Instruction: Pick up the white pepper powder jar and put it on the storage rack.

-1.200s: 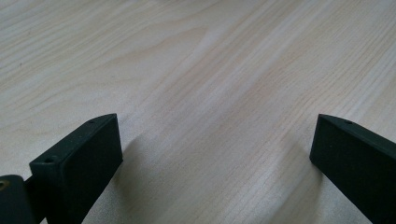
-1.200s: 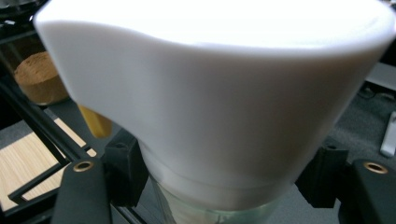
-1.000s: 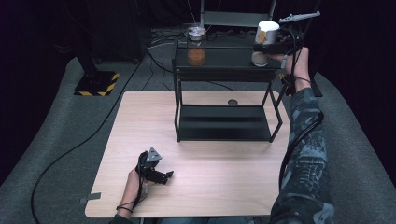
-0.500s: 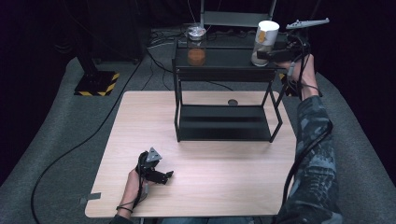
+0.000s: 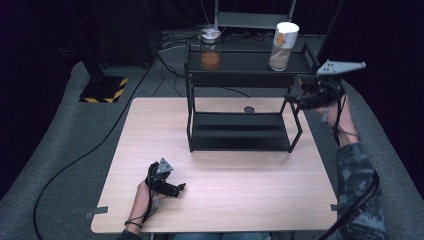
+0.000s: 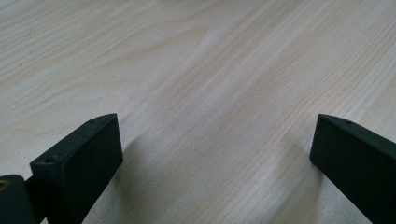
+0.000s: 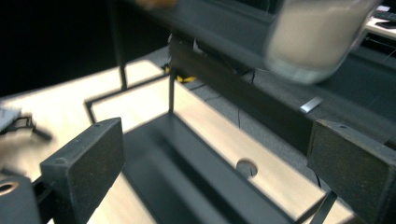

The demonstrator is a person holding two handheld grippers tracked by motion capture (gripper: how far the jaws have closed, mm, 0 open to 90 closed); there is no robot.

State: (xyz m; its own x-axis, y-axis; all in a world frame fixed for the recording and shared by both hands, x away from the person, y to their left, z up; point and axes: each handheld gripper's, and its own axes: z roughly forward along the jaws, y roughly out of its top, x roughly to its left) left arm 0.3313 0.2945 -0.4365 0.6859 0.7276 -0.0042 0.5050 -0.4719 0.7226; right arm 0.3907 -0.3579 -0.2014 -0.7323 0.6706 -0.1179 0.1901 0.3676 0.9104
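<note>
Right gripper (image 5: 295,98) withdrawn below white-lidded jar (image 5: 283,46)

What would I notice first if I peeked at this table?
A black two-level shelf stands at the far side of the wooden table. On its top level are a white-capped jar at the right and a glass jar with orange stuff at the left. The right gripper hangs open beside the shelf's right end.

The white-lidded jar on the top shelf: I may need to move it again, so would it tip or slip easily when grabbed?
The jar is tall and narrow, so a push near its lid could probably tip it. Its pale filling sits low, which may steady it somewhat. The clear wall looks smooth, possibly slippery or breakable, so grip it mid-body. The right gripper hangs open beside the shelf.
</note>
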